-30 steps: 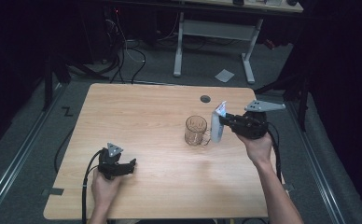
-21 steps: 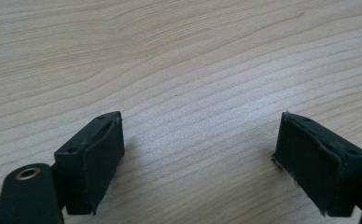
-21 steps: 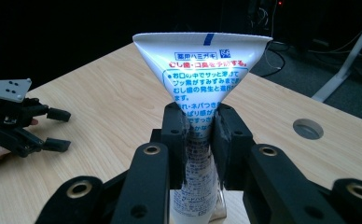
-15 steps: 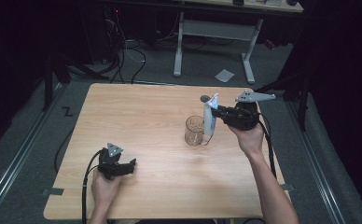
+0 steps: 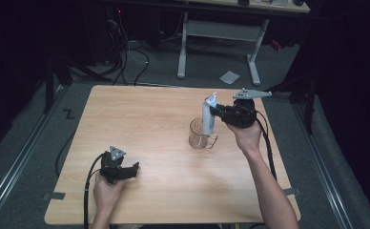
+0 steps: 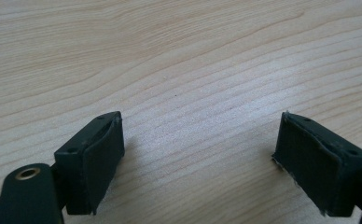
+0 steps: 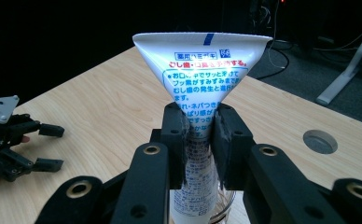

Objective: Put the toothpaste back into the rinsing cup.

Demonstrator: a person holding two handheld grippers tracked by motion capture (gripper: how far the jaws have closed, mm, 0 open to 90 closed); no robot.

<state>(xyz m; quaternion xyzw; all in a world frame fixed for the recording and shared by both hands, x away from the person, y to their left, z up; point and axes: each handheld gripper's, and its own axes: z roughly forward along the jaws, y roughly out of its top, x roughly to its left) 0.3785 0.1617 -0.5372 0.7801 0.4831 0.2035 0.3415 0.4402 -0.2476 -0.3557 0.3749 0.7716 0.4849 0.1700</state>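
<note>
Tube (image 7: pixel 202 93) is pinched upright in right gripper (image 7: pixel 201 135) jaws, low end at glass (image 5: pixel 201 134) mouth. Judged next: lowering, release. Left gripper (image 6: pixel 202 158) jaws spread, idle on table (image 5: pixel 149 119).

Right claw (image 5: pixel 213 114) raised and clamped; left claw (image 5: pixel 134 169) rests agape

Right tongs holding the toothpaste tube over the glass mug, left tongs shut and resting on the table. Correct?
Not quite: the left tongs are open, not shut. The left gripper view shows their two jaws standing wide apart with bare table between them. The rest holds: the right tongs clamp the toothpaste tube above the glass mug, as the high view shows.
</note>
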